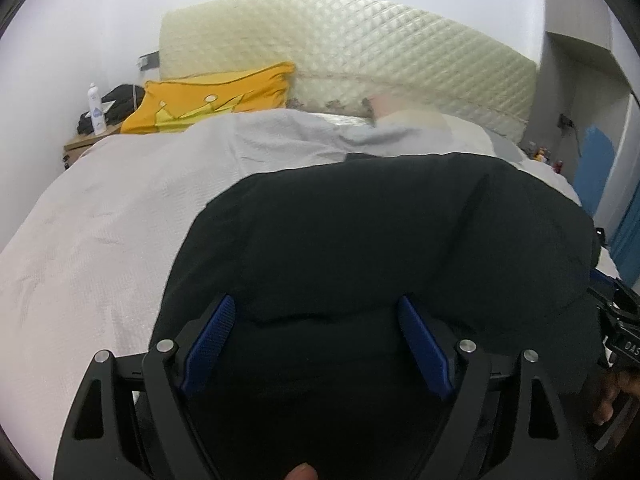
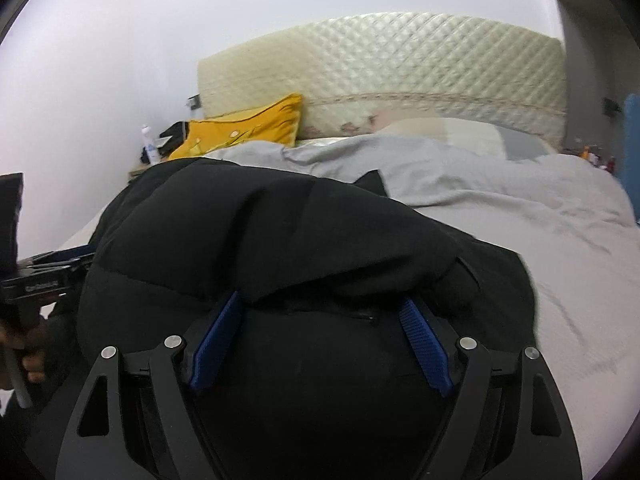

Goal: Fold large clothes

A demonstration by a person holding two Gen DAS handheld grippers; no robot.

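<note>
A large black puffy jacket (image 1: 380, 220) (image 2: 280, 232) lies bunched on the bed's pale sheet (image 1: 100, 240) (image 2: 540, 220). In the left wrist view my left gripper (image 1: 316, 300) stands wide, and the thick jacket fills the gap and presses against both blue pads (image 1: 212, 344). The right wrist view shows my right gripper (image 2: 320, 298) the same way, with a fold of the jacket bulging over its pads (image 2: 424, 340). Each gripper shows at the edge of the other's view, the right one (image 1: 616, 320) and the left one (image 2: 48, 276), at opposite sides of the jacket.
A quilted cream headboard (image 1: 360, 48) (image 2: 400, 64) backs the bed. A yellow pillow (image 1: 216, 96) (image 2: 248, 128) leans at the head, with a white bottle (image 1: 95, 108) on a nightstand to its left. Blue panels (image 1: 596, 168) stand at the right.
</note>
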